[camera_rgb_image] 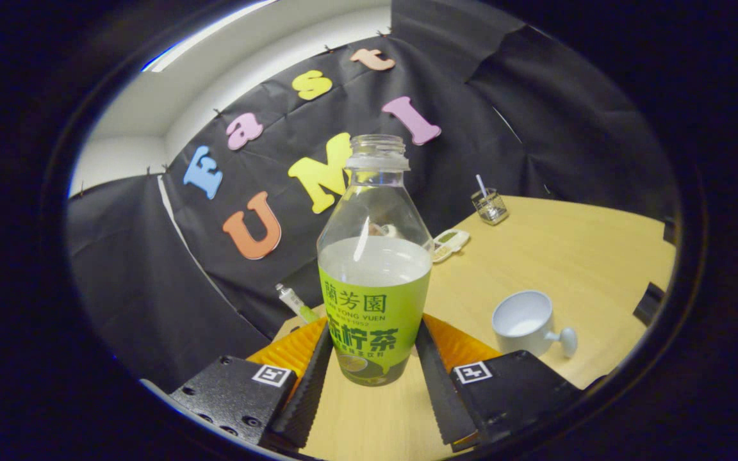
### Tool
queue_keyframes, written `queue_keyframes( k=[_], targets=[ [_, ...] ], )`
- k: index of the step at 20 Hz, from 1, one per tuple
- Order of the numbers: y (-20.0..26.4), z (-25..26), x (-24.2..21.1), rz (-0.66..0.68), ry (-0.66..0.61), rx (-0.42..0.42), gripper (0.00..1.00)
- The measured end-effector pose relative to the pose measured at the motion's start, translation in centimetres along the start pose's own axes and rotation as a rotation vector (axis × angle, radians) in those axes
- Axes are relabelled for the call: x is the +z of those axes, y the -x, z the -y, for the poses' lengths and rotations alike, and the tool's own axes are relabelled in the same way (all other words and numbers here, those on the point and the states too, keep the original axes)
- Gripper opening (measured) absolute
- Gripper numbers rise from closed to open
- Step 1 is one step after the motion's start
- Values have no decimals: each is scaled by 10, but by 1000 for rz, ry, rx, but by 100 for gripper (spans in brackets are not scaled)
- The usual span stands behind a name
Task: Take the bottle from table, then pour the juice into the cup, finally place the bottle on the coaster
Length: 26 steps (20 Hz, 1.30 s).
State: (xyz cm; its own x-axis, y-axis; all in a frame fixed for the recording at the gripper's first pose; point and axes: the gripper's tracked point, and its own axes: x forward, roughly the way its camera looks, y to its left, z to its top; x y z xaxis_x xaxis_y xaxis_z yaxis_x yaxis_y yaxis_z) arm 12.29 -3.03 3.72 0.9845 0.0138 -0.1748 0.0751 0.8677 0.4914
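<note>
- claw (pixel 374 358) is gripping bottle (pixel 374 275) at frame centre, both fingers pressing its label
- uncapped: keep it upright while carrying to cup (pixel 524 322), lower right

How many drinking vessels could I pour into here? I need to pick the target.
2: a white cup on the table beside the bottle that the tongs grip, and a small glass beyond it near the wall.

I see printed writing on the bottle (pixel 374 211)'s green label (pixel 372 314), and a square coded tag (pixel 271 375) on each side of the gripper (pixel 374 336) whose fingers clamp it
</note>
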Motion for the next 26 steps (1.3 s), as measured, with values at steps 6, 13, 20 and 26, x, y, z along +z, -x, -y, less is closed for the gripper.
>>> queue_keyframes(
  k=[6, 13, 20, 26],
  targets=[
    [-27, 10, 12, 58, 252, -90, 78],
    [-87, 19, -10, -17, 420, -209, 79],
    [-136, 15, -25, -66, 478, -185, 79],
    [-164, 32, -30, -84, 475, -202, 81]
  ],
)
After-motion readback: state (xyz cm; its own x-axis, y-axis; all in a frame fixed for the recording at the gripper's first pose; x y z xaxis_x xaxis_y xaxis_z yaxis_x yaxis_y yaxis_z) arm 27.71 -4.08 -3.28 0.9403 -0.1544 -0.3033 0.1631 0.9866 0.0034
